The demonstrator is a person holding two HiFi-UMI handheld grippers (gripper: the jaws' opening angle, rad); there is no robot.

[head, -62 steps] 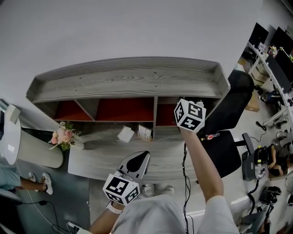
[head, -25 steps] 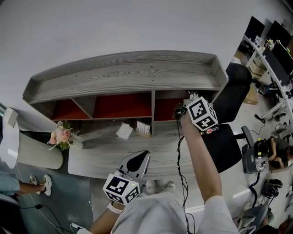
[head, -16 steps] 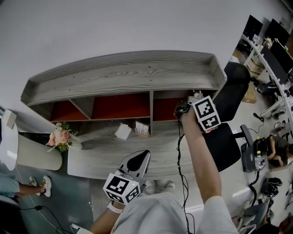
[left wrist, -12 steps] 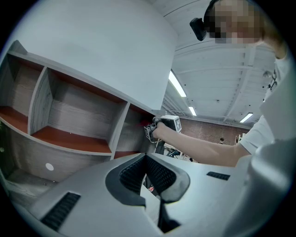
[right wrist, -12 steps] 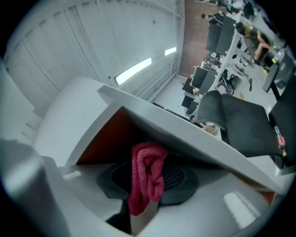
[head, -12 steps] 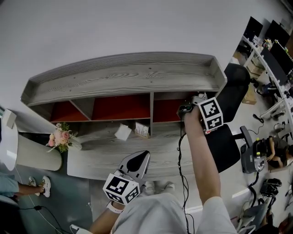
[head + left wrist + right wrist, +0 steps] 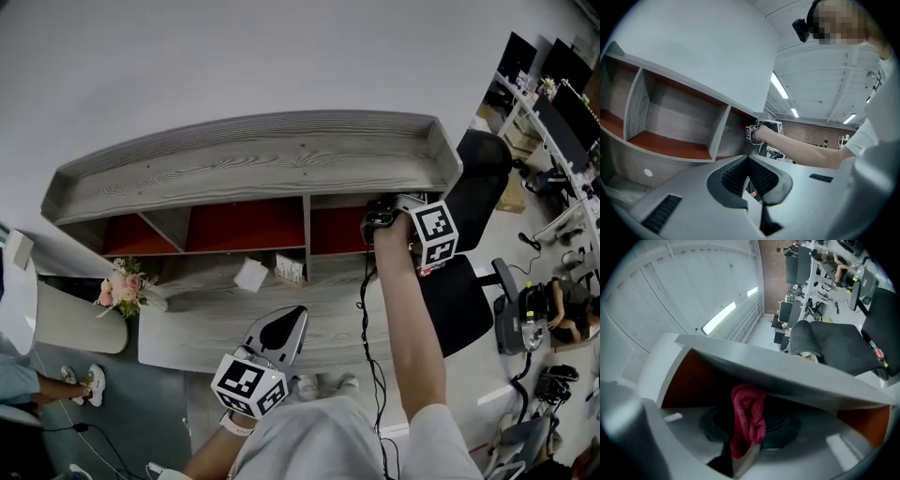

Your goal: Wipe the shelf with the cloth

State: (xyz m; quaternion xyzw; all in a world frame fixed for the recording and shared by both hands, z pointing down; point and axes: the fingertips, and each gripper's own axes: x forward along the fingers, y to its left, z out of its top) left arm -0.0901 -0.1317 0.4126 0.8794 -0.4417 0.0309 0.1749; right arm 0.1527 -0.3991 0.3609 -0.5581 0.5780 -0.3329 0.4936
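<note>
Cloth, appearance: red, nubbly fabric (image 7: pixel 749 420), bunched into a narrow upright fold with a rounded top and a loose lower end

Cloth, relation to claw: pinched between the dark ribbed pads of the right gripper (image 7: pixel 752 425), the fold standing up past the tips

Cloth, place: at the mouth of the right-hand compartment (image 7: pixel 336 230) of the shelf (image 7: pixel 253 159), just under the front edge of the top board; contact with the shelf cannot be judged, and the head view hides the cloth behind the gripper

Right gripper: clenched on the cloth, held at the right end of the shelf in front of that compartment

Left gripper: jaws (image 7: pixel 747 161) pressed together with nothing between them; held low over the front edge of the lower board (image 7: pixel 187 328), well apart from the right gripper

Shelf: grey wood grain, rimmed top board, three compartments with red interiors

Lower board, rear edge: a white box (image 7: pixel 251 274) and a small card pack (image 7: pixel 289 269) near the middle divider

Lower board, left end: a pink bouquet (image 7: pixel 122 286)

Beyond the shelf's right end: a black office chair (image 7: pixel 473 202)
</note>
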